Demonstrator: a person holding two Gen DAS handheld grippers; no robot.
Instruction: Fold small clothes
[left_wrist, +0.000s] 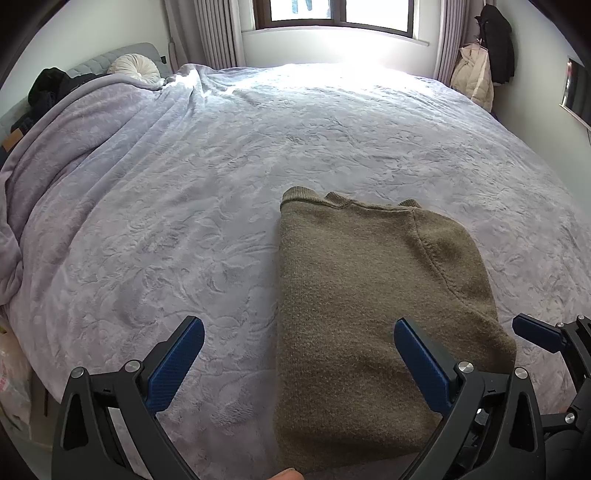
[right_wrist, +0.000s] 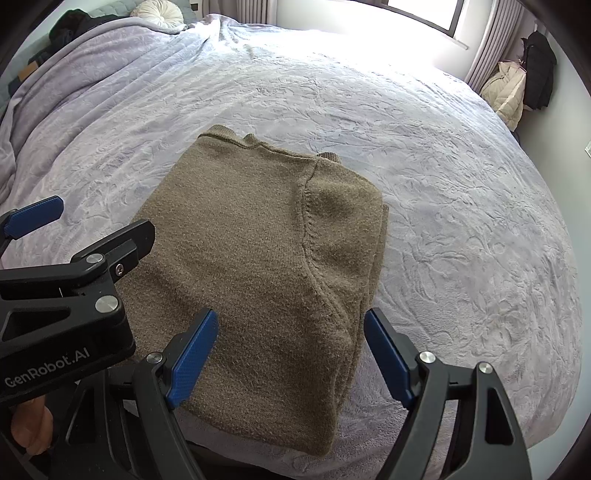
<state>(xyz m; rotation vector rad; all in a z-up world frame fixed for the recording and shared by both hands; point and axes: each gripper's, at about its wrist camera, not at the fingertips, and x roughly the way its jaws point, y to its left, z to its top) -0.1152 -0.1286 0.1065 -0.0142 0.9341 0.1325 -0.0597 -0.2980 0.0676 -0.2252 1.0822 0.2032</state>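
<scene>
Folded sweater (right_wrist: 258, 266) on lavender-blanketed bed (right_wrist: 461, 206)

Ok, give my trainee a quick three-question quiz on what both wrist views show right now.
1. True or false: the left gripper is shut on the olive knit sweater.
2. Which lies nearest the bed's headboard: A) round cream cushion, B) the sweater, C) beige coat?
3. Fill in: the right gripper is ____, holding nothing.

Key: 1 false, it is open above the lavender blanket. 2 A. 3 open.
</scene>
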